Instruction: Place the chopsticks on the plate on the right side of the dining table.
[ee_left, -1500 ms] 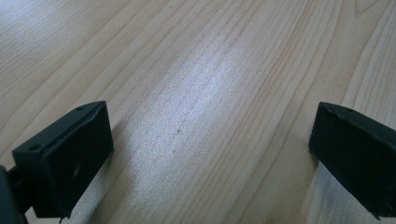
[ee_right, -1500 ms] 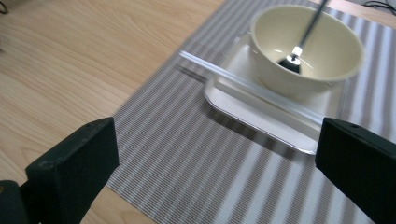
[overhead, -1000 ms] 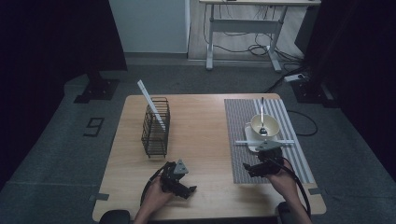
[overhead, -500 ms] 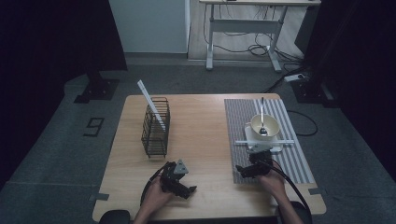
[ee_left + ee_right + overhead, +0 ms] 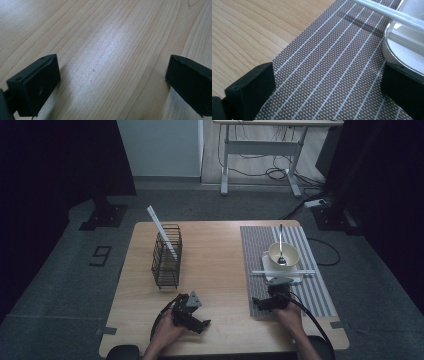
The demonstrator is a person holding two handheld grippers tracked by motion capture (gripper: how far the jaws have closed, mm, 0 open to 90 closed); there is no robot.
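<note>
In the high view, the left gripper [image 5: 192, 316] rests low on the pale wooden table [image 5: 215, 255] near its front edge, held by the person's left hand [image 5: 165, 332], and the right gripper [image 5: 270, 301] sits on the grey striped woven placemat [image 5: 315, 287] just in front of a white square plate [image 5: 280, 269]. A cream round bowl [image 5: 284, 254] stands on that plate with a metal spoon [image 5: 281, 245] leaning in it, and a long white rod [image 5: 283, 272] lies across the plate's near edge. A black wire basket [image 5: 166, 257] stands on the table's left part, well apart from both grippers, with a white flat slat [image 5: 161, 231] propped in it at a tilt. In the left gripper view, the left gripper [image 5: 112, 77] has its jaws spread wide over bare wood grain, holding nothing and with nothing between them. In the right gripper view, the right gripper [image 5: 329, 82] is also wide open and empty above the placemat [image 5: 332, 70], whose left edge meets the table [image 5: 249, 30]; the plate's shiny rim [image 5: 402, 50] lies just beside the right-hand jaw, though whether they touch cannot be told, and the white rod [image 5: 392, 13] crosses the upper corner, casting a shadow on the weave that the high view is too small to show.
</note>
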